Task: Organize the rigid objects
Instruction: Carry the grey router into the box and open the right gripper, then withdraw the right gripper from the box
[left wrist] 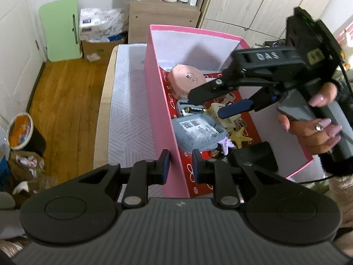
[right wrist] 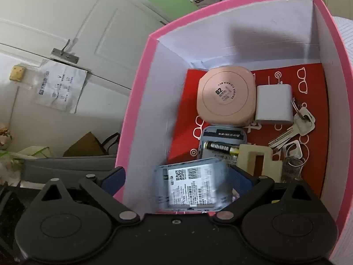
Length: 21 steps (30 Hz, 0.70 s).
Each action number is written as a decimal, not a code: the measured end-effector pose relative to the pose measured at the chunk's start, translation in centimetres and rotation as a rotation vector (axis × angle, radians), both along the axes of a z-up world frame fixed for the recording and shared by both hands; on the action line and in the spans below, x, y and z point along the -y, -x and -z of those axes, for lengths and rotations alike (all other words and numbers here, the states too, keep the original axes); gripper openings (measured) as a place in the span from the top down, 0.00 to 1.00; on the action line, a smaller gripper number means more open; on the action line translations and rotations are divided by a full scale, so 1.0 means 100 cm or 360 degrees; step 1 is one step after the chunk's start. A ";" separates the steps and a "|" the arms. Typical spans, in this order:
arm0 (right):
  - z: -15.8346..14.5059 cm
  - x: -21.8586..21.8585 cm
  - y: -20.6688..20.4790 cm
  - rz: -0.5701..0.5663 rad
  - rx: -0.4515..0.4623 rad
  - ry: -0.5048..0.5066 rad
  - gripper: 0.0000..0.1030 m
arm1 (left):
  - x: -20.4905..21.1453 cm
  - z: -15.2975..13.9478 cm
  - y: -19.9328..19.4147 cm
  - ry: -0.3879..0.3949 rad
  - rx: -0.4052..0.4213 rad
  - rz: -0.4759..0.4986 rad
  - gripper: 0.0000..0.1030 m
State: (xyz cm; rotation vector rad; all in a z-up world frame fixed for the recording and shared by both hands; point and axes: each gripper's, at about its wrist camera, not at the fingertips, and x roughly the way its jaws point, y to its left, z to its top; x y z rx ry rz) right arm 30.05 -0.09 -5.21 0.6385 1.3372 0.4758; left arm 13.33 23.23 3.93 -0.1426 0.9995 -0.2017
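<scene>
A pink box [left wrist: 158, 101] with a red patterned floor stands on the table. My left gripper [left wrist: 181, 165] is shut on the box's near left wall, one finger on each side. My right gripper [left wrist: 209, 103] hangs open over the box. A blue-grey device with a printed label [right wrist: 189, 185] lies blurred below and between its fingers, apart from them; it also shows in the left wrist view [left wrist: 198, 132]. Inside lie a pink round case [right wrist: 225, 96], a white charger [right wrist: 273, 105], keys [right wrist: 293, 130], a battery [right wrist: 221, 149] and a cream plastic piece [right wrist: 258, 161].
A white patterned mat [left wrist: 130, 101] covers the table left of the box. A wooden floor [left wrist: 66, 101] lies beyond the table edge. A yellow starfish [left wrist: 239, 138] and a purple item [left wrist: 225, 145] sit in the box. A cabinet [left wrist: 163, 15] stands behind.
</scene>
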 end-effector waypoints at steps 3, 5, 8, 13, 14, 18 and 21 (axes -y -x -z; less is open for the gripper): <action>-0.014 0.003 0.007 -0.0021 0.0114 0.0030 0.02 | -0.001 0.000 -0.001 0.0005 -0.0005 -0.0004 0.82; -0.031 0.003 0.017 -0.0068 0.0235 0.0038 0.02 | -0.003 -0.001 -0.001 0.0022 -0.0012 -0.0005 0.82; -0.055 0.013 0.038 -0.0089 0.0413 0.0012 0.02 | -0.002 -0.001 -0.002 0.0016 -0.0015 -0.0008 0.82; -0.080 0.043 0.081 -0.0018 0.0658 -0.0026 0.02 | -0.001 -0.001 -0.003 0.0007 -0.0023 -0.0021 0.82; -0.082 0.049 0.087 -0.0017 0.0689 -0.0021 0.02 | -0.001 -0.002 -0.003 0.0012 -0.0026 -0.0027 0.82; -0.087 0.069 0.115 0.0003 0.0852 0.0000 0.02 | 0.000 -0.003 -0.001 0.0010 -0.0008 -0.0066 0.81; -0.089 0.079 0.128 0.0093 0.0940 0.0006 0.02 | 0.005 -0.005 0.002 -0.0042 0.0011 -0.0094 0.77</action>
